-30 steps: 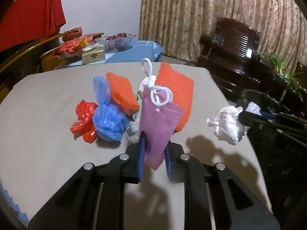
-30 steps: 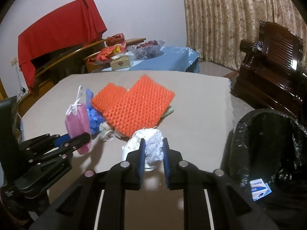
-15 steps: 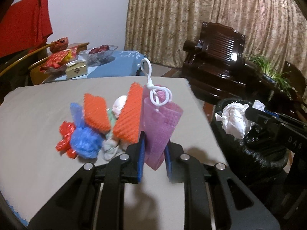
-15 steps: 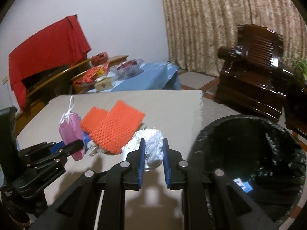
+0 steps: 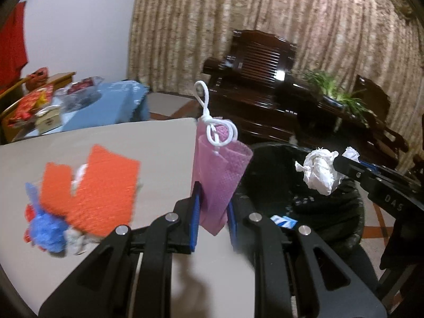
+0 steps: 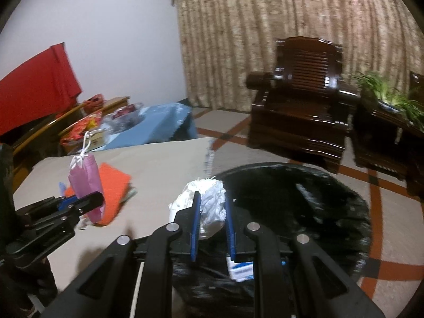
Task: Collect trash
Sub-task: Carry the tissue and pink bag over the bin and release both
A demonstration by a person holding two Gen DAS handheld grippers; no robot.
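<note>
My left gripper (image 5: 212,198) is shut on a pink mesh pouch (image 5: 220,169) with a white drawstring, held upright at the table's right edge beside the black-lined trash bin (image 5: 341,217). It also shows in the right wrist view (image 6: 86,182). My right gripper (image 6: 212,206) is shut on a crumpled white tissue wad (image 6: 209,201), held over the near rim of the bin (image 6: 304,206). The wad also shows in the left wrist view (image 5: 319,171). A blue and white carton (image 6: 239,269) lies inside the bin.
On the beige table (image 5: 111,137) lie orange spiky mats (image 5: 98,188), a blue bag (image 5: 46,233) and red wrapper scraps. A dark wooden armchair (image 6: 304,111) and a plant stand behind the bin. A blue-clothed side table (image 6: 156,122) with clutter stands at the back left.
Both grippers have swung right, from over the table toward the bin. The tissue wad now hangs over the bin's rim, and the pouch is at the table's right edge.
</note>
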